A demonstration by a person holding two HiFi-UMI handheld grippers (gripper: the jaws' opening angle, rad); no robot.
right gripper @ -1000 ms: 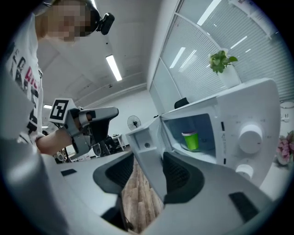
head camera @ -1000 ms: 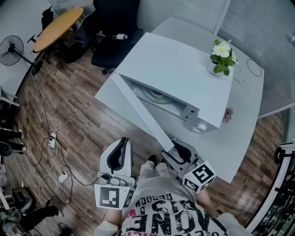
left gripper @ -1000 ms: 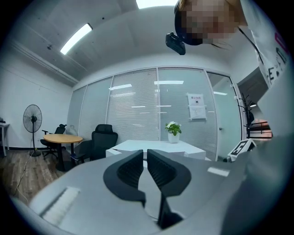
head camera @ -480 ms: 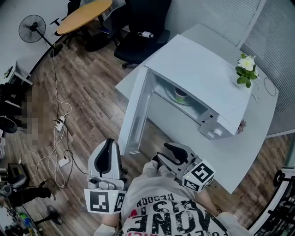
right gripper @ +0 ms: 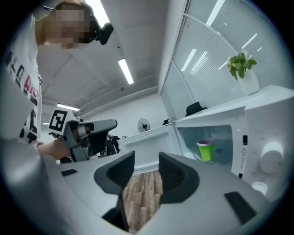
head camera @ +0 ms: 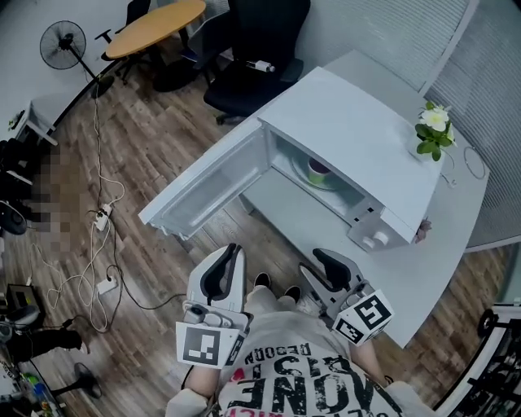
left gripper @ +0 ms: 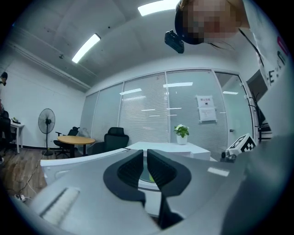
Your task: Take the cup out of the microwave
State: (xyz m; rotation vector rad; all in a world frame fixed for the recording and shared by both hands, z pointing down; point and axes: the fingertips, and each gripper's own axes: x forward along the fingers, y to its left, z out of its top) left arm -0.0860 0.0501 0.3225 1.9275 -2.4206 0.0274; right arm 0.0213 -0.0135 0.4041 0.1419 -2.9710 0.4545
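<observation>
A white microwave point(head camera: 358, 138) stands on a white table point(head camera: 423, 273), its door point(head camera: 203, 191) swung wide to the left. Inside, on the glass turntable, a green cup with a purple rim point(head camera: 318, 170) stands upright; the right gripper view shows the cup point(right gripper: 206, 149) in the lit cavity. My left gripper point(head camera: 224, 269) hangs in front of the door, well short of it, its jaws a narrow slit apart with nothing between them point(left gripper: 144, 156). My right gripper point(head camera: 330, 267) is open and empty point(right gripper: 146, 161), below the cavity and apart from the cup.
A potted plant point(head camera: 431, 130) sits on the microwave's top. A black office chair point(head camera: 256, 57), a round wooden table point(head camera: 155, 18) and a fan point(head camera: 63, 45) stand behind. Cables and a power strip point(head camera: 102, 220) lie on the wood floor at left.
The microwave door has swung from barely ajar to wide open toward the left, and the cup inside now shows. Both grippers have shifted a little in front of the microwave.
</observation>
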